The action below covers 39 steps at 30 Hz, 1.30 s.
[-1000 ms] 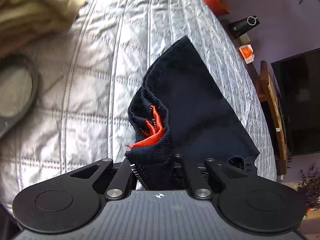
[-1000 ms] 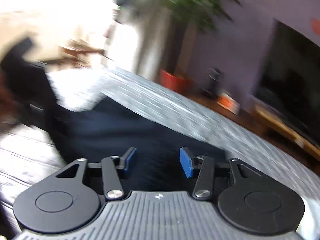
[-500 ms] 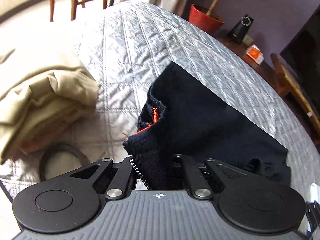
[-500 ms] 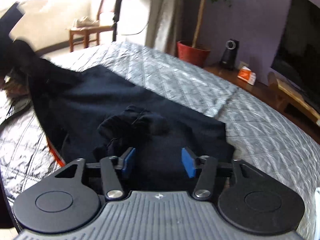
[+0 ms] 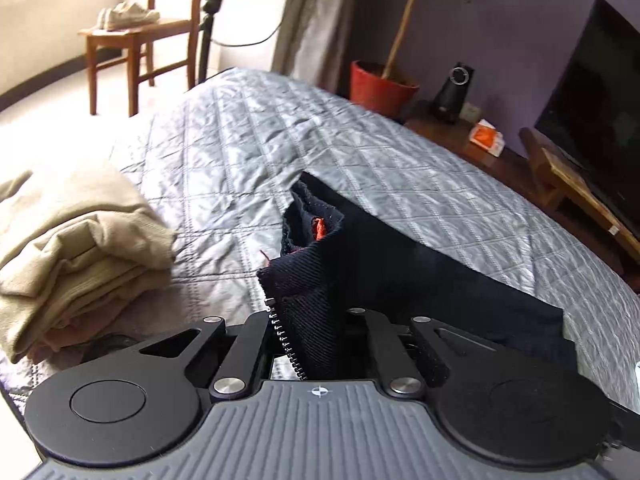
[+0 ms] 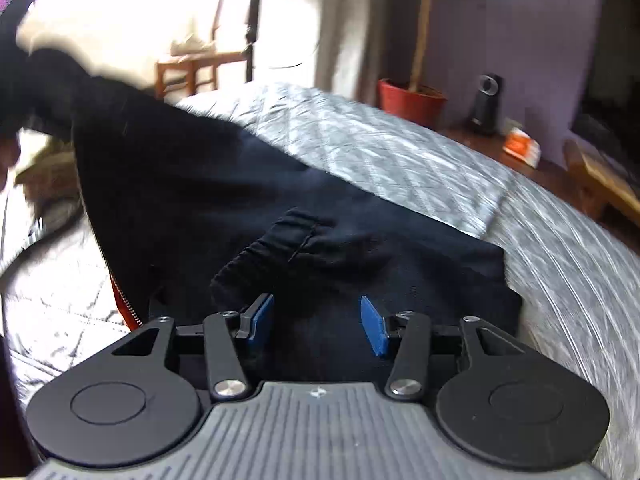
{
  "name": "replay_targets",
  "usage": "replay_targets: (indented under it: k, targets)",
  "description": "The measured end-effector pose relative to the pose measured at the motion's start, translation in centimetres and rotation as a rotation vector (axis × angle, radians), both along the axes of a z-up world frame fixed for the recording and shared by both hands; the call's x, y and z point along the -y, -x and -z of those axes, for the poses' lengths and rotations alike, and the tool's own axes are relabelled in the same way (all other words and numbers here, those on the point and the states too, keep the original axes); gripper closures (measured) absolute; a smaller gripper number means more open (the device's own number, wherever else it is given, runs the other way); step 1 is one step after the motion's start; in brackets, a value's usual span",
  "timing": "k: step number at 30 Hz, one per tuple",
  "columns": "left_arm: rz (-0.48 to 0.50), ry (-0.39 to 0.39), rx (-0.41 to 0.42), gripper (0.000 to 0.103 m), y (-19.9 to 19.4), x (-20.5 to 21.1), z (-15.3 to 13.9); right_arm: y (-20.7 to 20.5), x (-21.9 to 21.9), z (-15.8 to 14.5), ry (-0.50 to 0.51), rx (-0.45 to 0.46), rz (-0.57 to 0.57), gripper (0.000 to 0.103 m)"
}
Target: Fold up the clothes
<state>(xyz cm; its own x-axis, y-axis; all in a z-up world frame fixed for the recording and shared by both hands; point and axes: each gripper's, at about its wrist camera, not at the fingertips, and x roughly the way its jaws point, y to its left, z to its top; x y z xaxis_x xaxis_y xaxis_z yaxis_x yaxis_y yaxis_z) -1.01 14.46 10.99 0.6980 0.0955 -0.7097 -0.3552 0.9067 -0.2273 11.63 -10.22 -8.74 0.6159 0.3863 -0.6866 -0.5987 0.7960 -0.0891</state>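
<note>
A dark navy zip jacket (image 5: 420, 276) with orange lining lies on the grey quilted bed (image 5: 248, 152). My left gripper (image 5: 308, 340) is shut on the jacket's zipper edge and holds that corner lifted off the bed. In the right wrist view the jacket (image 6: 240, 200) stretches from the raised corner at the upper left down to a bunched cuff (image 6: 280, 244) in front of my right gripper (image 6: 316, 320). The right gripper is open, its blue pads (image 6: 372, 324) just above the dark cloth with nothing between them.
A folded beige garment pile (image 5: 68, 256) sits on the bed's left side. Beyond the bed stand a wooden chair (image 5: 132, 36), a red plant pot (image 5: 380, 88), a speaker (image 5: 452, 92), and a TV (image 5: 596, 120) on a wooden stand at right.
My left gripper has lifted and tilted up with the jacket edge held. My right gripper has moved in closer over the bunched cuff, still open.
</note>
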Motion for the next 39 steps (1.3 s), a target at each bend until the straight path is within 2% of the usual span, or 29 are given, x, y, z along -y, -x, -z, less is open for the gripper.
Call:
replay_targets:
  k: [1, 3, 5, 7, 9, 12, 21, 23, 25, 27, 29, 32, 36, 39]
  targets:
    - [0.005, 0.0, 0.008, 0.094, 0.0, 0.3, -0.3, -0.5, -0.2, 0.3, 0.007, -0.016, 0.005, 0.058]
    - [0.014, 0.0, 0.023, 0.094, 0.0, 0.9, -0.8, -1.6, 0.3, 0.3, -0.039, -0.057, 0.05, 0.053]
    - [0.01, 0.009, 0.031, 0.094, -0.3, 1.0, -1.0, -1.7, 1.2, -0.8, -0.088, -0.055, 0.081, 0.056]
    - [0.006, 0.0, 0.04, 0.094, -0.3, 1.0, -1.2, -0.5, 2.3, -1.8, -0.113, -0.014, 0.092, 0.053]
    - [0.014, -0.022, 0.051, 0.094, -0.1, 1.2, -1.3, 0.3, 3.1, -1.5, -0.128, -0.037, 0.121, 0.046]
    - [0.051, -0.062, 0.07, 0.094, 0.1, 2.5, -1.5, 1.4, 4.2, -0.9, -0.152, -0.071, 0.165, 0.045]
    - [0.263, -0.233, 0.172, 0.094, 0.5, 10.5, -2.8, 4.0, 7.4, 0.6, -0.234, -0.159, 0.28, 0.034]
    - [0.315, -0.27, 0.193, 0.094, 0.7, 12.5, -2.8, 3.8, 8.1, 0.7, -0.29, -0.179, 0.3, 0.034]
    - [0.367, -0.307, 0.214, 0.094, 0.8, 14.6, -2.8, 3.6, 8.7, 0.3, -0.338, -0.183, 0.326, 0.039]
    - [0.42, -0.344, 0.235, 0.094, 0.9, 16.6, -2.7, 4.1, 9.5, -0.5, -0.37, -0.168, 0.347, 0.037]
    - [0.473, -0.381, 0.247, 0.094, 0.9, 18.7, -2.4, 4.9, 10.6, -1.1, -0.393, -0.161, 0.369, 0.036]
    - [0.566, -0.474, 0.239, 0.094, 0.4, 22.3, -1.0, 6.0, 12.5, -0.8, -0.447, -0.202, 0.433, 0.037]
    - [0.68, -0.565, 0.185, 0.093, -0.5, 26.0, 1.8, 7.9, 15.1, -0.2, -0.51, -0.228, 0.539, 0.037]
    - [0.772, -0.662, 0.138, 0.09, -0.6, 28.2, 4.3, 8.7, 17.1, 0.1, -0.533, -0.241, 0.606, 0.037]
